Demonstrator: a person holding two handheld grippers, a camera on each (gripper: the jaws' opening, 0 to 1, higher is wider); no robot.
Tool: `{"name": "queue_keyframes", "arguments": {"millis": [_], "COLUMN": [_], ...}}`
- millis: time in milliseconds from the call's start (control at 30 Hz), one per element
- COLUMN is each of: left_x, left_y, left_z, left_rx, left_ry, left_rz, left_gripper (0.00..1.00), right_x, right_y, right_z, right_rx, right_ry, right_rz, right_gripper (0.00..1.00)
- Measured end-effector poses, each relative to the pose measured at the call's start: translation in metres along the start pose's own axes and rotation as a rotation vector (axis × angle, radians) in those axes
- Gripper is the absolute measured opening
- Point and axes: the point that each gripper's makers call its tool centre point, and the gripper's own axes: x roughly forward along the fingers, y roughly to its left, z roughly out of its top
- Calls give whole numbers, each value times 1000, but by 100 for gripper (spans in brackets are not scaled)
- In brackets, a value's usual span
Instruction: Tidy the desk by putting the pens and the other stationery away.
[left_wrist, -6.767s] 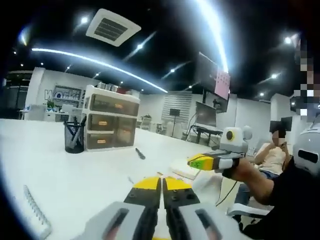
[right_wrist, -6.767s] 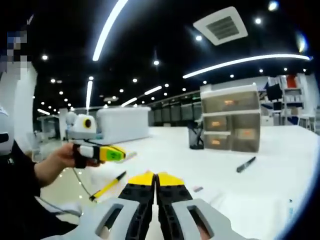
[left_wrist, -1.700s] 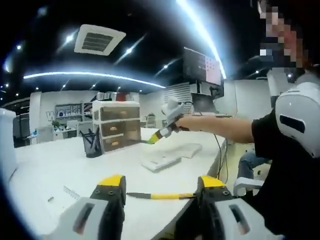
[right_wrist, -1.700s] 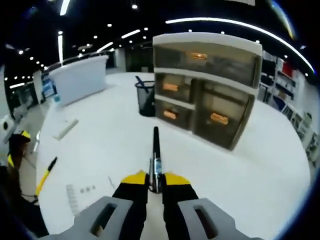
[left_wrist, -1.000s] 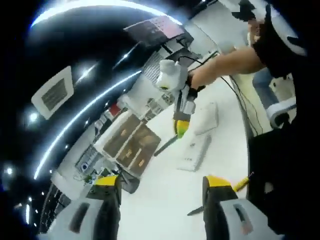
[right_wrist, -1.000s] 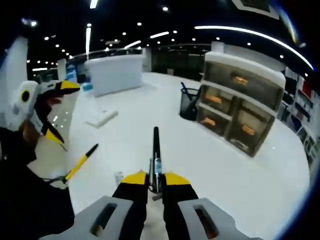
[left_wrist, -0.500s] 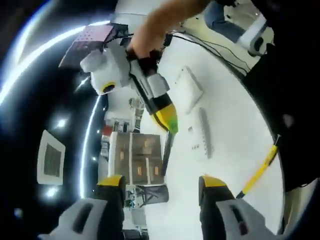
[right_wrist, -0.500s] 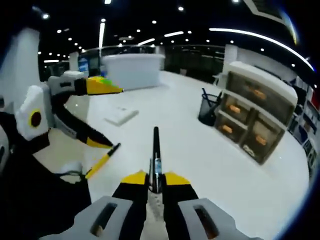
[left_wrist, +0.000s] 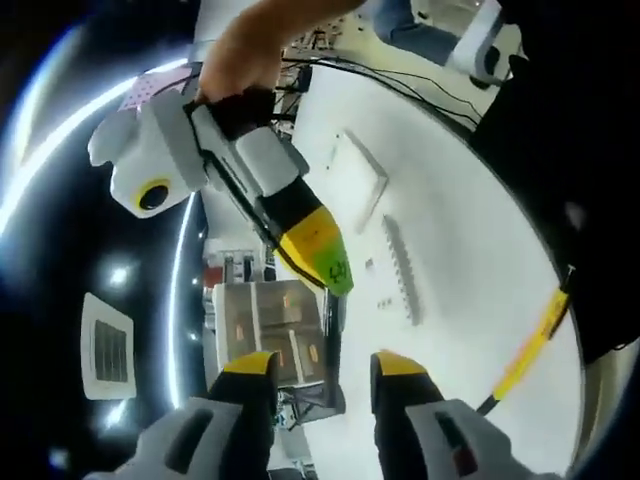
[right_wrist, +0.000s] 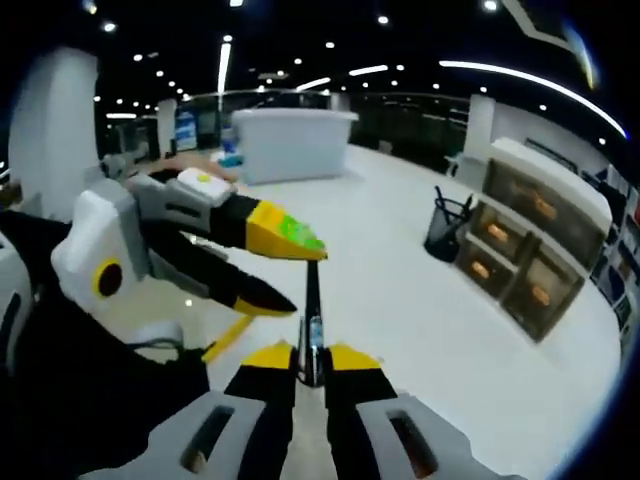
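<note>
Right gripper (right_wrist: 310, 352) clamped on black pen (right_wrist: 312, 300); left gripper (right_wrist: 300, 275) spread around pen tip — hand-off risks dropping, far from pen cup (right_wrist: 447, 230).

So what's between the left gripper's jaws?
The pen, held by the right gripper. The left gripper's open jaws stand either side of it, seen in the left gripper view.

In the right gripper view, the yellow pen (right_wrist: 228, 338) on the desk is half hidden at nine o'clock behind the left gripper (right_wrist: 290, 270); drawer unit (right_wrist: 525, 262) contents at three o'clock stay blurred.
</note>
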Motion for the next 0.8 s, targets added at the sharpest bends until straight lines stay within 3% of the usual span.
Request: {"name": "queue_keyframes", "arguments": {"millis": [100,333,500,633,800], "left_x": [3,8,9,9,10], "left_y": [-4,-10,-14,-15,-17], "left_z": [1,5,6,9,10], "left_rx": [36,108,124,133,155], "left_ry": [7,10,11,3,7], "left_rz": [-9,-9,-9,2,11], "left_gripper": [30,28,22,12,10], "right_x": [1,3,3,4,7], "right_y": [3,10,13,18,21], "right_z": [1,-1,0,-2,-6], "right_rx": [-4,2,15,24,28], "right_ry": [2,5,2,4,15], "right_rz": [8,23,36,52,60], "right_gripper": [9,9,9,9,9]}}
